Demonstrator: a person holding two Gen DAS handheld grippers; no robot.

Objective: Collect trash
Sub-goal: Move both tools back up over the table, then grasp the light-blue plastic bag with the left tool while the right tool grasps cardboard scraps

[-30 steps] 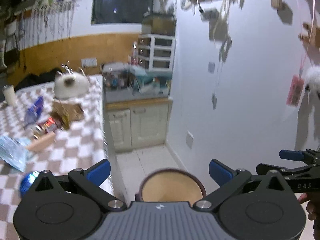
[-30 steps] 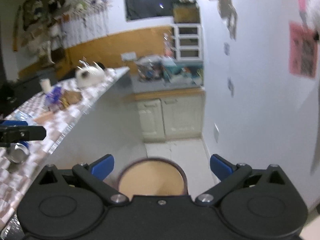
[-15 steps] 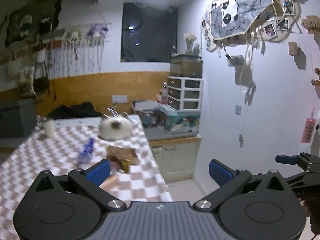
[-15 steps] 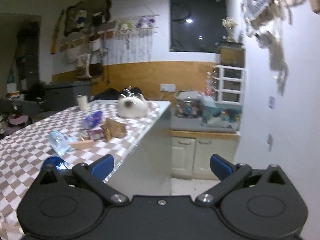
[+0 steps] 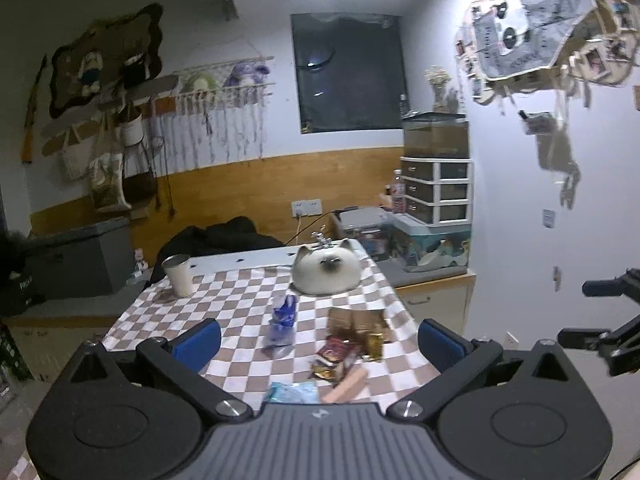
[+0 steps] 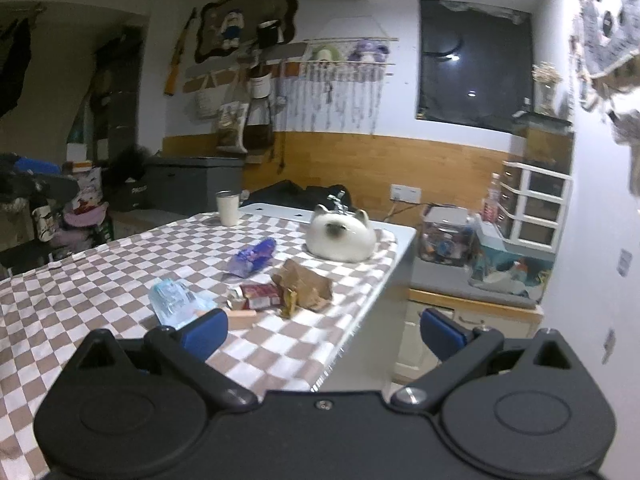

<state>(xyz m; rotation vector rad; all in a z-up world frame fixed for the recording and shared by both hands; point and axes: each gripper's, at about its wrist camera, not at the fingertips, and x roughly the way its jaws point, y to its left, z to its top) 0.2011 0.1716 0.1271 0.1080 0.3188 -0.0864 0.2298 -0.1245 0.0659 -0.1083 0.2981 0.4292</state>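
I hold both tools level, short of table [image 6: 100, 280], for overview of trash before committing. Left gripper [image 5: 318, 340]: fingers wide apart, nothing between. Right gripper [image 6: 324, 330]: same, spread, empty. Trash cluster dead ahead of left gripper: blue wrapper [image 5: 284, 314], brown paper bag [image 5: 356, 320], red packet [image 5: 336, 350], crumpled clear bottle [image 6: 172, 306] nearest. From right gripper, cluster sits ahead-left. Cat-shaped ornament [image 6: 340, 236] and cup [image 6: 228, 208] beyond, probably not trash. Judgement: approach stage, no grasp begun.
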